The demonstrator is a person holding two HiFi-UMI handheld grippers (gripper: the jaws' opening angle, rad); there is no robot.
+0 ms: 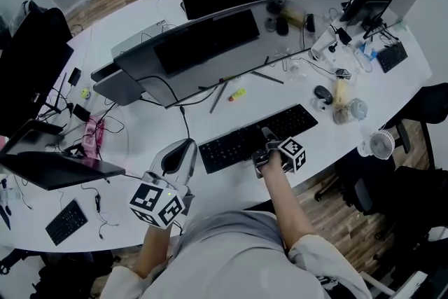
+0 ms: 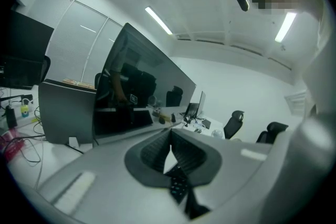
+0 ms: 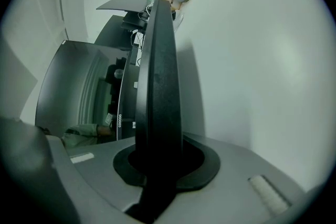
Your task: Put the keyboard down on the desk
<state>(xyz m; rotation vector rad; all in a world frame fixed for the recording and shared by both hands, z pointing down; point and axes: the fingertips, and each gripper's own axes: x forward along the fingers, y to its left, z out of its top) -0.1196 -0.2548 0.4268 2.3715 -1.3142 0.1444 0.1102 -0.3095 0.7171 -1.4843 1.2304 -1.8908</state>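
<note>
The black keyboard (image 1: 241, 142) lies aslant over the white desk (image 1: 140, 133) in front of the curved monitor. My right gripper (image 1: 267, 143) is shut on its near edge, about the middle. In the right gripper view the keyboard (image 3: 159, 76) stands edge-on between the pads (image 3: 195, 161), with the desk surface to its right. My left gripper (image 1: 186, 148) hovers just left of the keyboard's left end, apart from it. In the left gripper view its pads (image 2: 157, 152) meet at the tips with nothing held, and the keyboard's keys (image 2: 178, 186) show below them.
A wide curved monitor (image 1: 210, 45) stands behind the keyboard, with a yellow marker (image 1: 236, 94) and cables under it. A mouse (image 1: 323, 93), a jar (image 1: 356, 109) and a small fan (image 1: 381, 144) sit to the right. A second keyboard (image 1: 66, 222) and a dark screen (image 1: 59, 169) lie left.
</note>
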